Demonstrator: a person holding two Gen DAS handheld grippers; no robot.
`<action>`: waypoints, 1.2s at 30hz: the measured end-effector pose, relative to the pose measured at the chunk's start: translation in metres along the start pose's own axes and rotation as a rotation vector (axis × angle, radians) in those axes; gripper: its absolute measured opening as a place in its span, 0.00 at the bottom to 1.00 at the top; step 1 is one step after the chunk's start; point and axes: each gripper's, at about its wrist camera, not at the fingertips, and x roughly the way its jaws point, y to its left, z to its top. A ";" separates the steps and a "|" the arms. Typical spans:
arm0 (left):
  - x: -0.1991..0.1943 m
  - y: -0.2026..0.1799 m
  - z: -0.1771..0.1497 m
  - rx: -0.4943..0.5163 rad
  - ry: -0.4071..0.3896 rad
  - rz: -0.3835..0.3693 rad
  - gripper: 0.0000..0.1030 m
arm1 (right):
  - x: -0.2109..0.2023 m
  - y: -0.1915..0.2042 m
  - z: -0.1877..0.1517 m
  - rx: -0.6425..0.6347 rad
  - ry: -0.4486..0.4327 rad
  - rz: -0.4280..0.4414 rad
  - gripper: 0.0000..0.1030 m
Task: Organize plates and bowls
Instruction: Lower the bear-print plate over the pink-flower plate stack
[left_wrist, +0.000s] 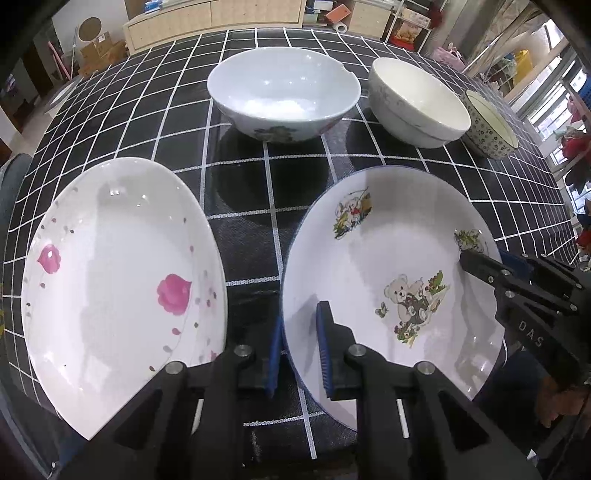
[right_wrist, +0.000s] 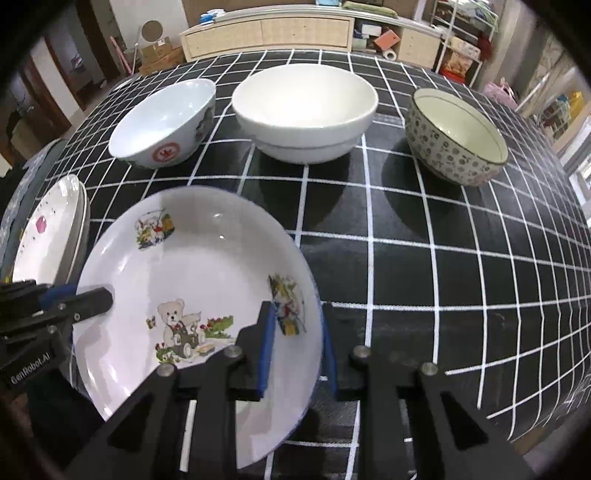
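Note:
A white plate with teddy-bear pictures (left_wrist: 388, 266) (right_wrist: 199, 280) is held off the black checked tablecloth by both grippers. My left gripper (left_wrist: 299, 350) is shut on its left rim, one pad inside, one outside; it shows in the right wrist view (right_wrist: 79, 299). My right gripper (right_wrist: 297, 347) is shut on its right rim and shows in the left wrist view (left_wrist: 491, 264). A white plate with pink flowers (left_wrist: 122, 280) (right_wrist: 48, 236) lies to the left. Three bowls stand behind: a blue-white one (left_wrist: 282, 92) (right_wrist: 166, 125), a plain white one (left_wrist: 415, 103) (right_wrist: 304, 110), a patterned one (left_wrist: 489, 125) (right_wrist: 456, 136).
The tablecloth (right_wrist: 443, 258) covers the table, whose right part and edge curve away. A wooden sideboard (right_wrist: 266, 33) and cluttered shelves (right_wrist: 461, 48) stand beyond the far edge. A chair back (left_wrist: 9, 184) is at the left.

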 end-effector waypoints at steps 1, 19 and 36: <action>0.000 0.000 -0.001 -0.002 0.001 0.002 0.15 | 0.000 -0.001 -0.001 0.014 -0.003 0.003 0.26; -0.049 0.022 0.000 -0.019 -0.060 -0.017 0.13 | -0.039 0.019 0.009 0.066 -0.085 0.015 0.24; -0.077 0.085 -0.010 -0.099 -0.098 0.069 0.14 | -0.039 0.082 0.030 0.006 -0.090 0.085 0.24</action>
